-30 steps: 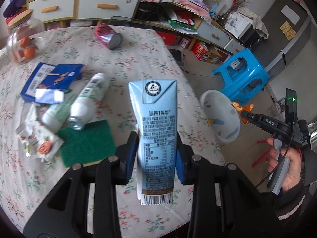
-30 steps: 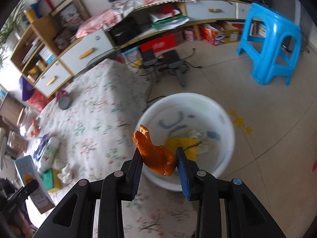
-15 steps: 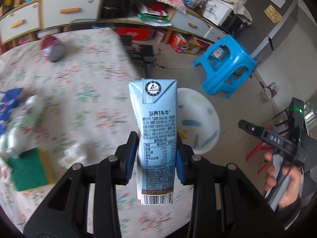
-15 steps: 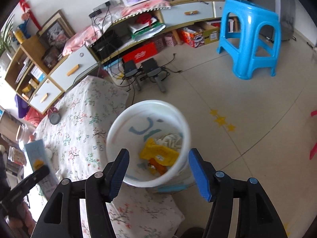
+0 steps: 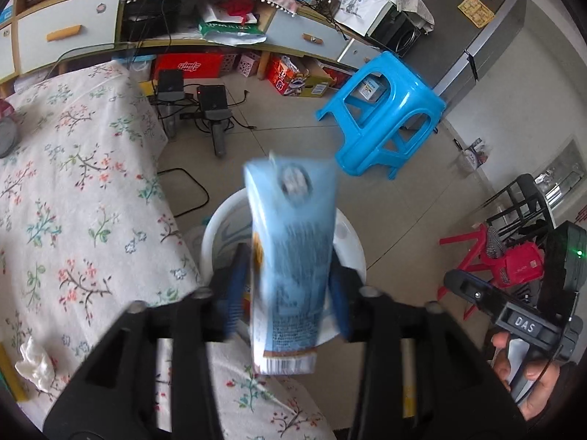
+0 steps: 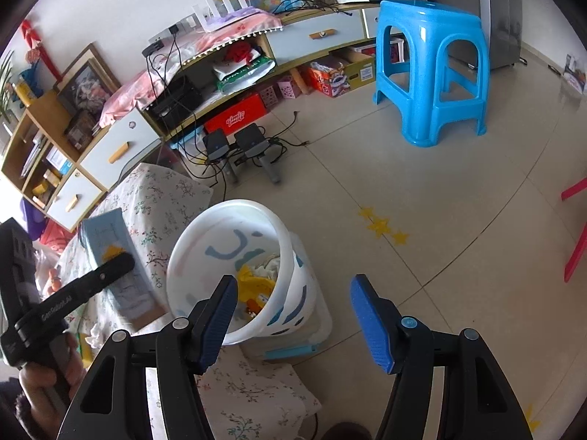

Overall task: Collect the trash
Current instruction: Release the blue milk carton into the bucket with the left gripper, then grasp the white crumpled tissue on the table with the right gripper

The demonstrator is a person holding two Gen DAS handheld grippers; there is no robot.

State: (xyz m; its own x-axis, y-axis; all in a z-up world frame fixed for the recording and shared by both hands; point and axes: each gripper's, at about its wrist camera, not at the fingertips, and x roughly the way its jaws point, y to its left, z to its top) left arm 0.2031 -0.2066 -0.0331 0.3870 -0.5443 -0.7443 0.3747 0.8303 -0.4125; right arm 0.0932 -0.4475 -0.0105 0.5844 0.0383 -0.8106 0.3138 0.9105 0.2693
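The worktop point(image 5: 73, 190), under a floral cloth, fills the left side of the left wrist view, with the white bin point(image 6: 234, 256) on the floor just beside its edge (yellow and pale scraps lie inside). The blue milk carton point(image 5: 290, 256) hangs blurred over the bin, between the pads of the left hand-held gripper point(image 5: 288, 293); its jaws are opening, the left pad clear of the carton. The right hand-held gripper point(image 6: 293, 315) is released and empty, above the bin's rim. A crumpled tissue point(image 5: 35, 366) lies on the cloth.
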